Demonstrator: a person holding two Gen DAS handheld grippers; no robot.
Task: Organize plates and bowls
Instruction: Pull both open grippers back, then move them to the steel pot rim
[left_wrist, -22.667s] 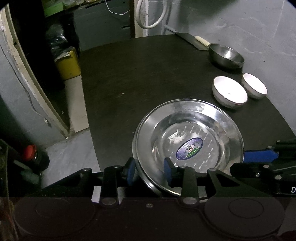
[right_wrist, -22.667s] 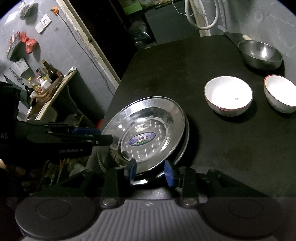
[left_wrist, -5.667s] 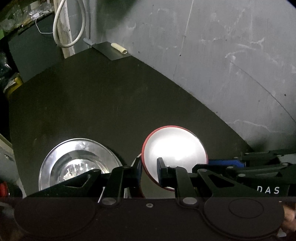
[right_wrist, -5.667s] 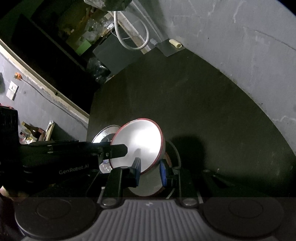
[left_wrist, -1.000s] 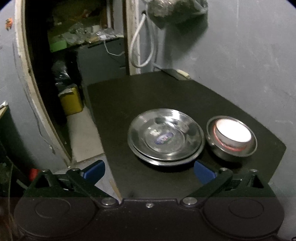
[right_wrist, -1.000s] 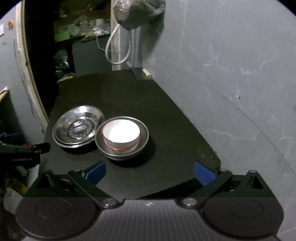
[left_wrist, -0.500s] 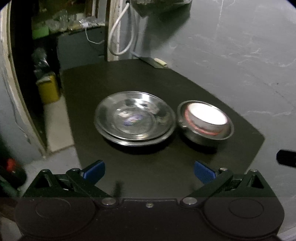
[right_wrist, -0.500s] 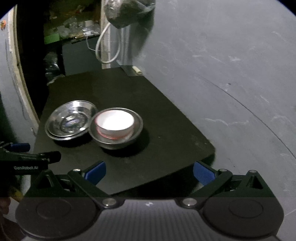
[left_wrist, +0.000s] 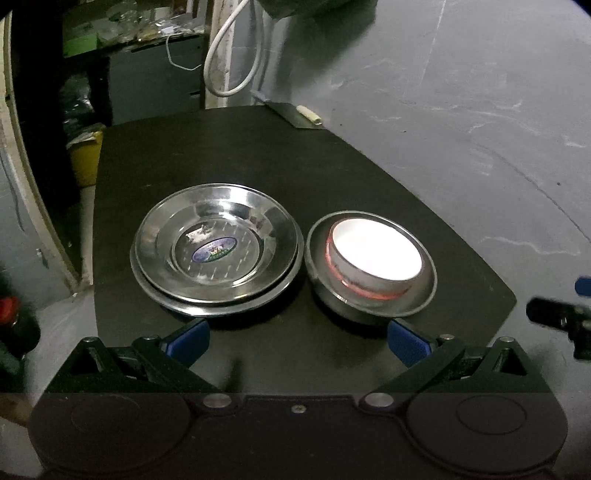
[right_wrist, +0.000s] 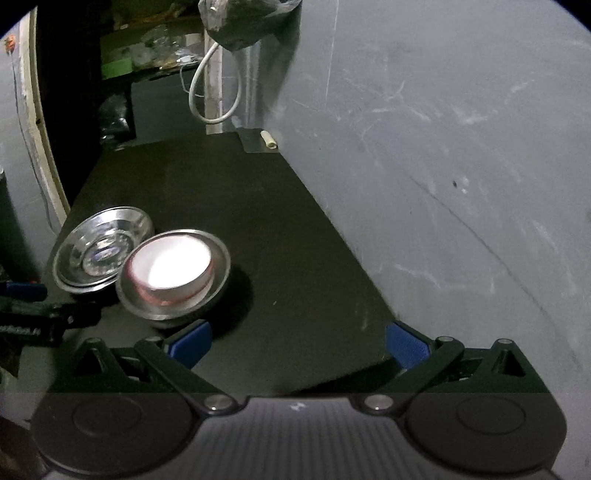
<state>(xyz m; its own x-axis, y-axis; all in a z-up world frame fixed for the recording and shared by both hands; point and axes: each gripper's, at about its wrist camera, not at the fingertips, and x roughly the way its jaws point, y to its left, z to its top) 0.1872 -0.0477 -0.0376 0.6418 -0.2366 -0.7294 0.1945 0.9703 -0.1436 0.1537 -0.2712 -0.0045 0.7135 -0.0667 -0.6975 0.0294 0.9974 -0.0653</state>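
Observation:
Two stacked steel plates lie on the black table. To their right a white bowl with a red rim sits nested inside a steel bowl. My left gripper is open and empty, just in front of both stacks. My right gripper is open and empty near the table's front right edge. In the right wrist view the plates and the nested bowls lie at the left, and the left gripper's arm shows beside them.
A cleaver with a pale handle lies at the table's far edge by the grey wall. A white hose hangs behind. A yellow bin stands on the floor at the left.
Both grippers stay open and empty. The left view has moved a little closer to the stacks. The right view has swung right, so the stacks sit further left.

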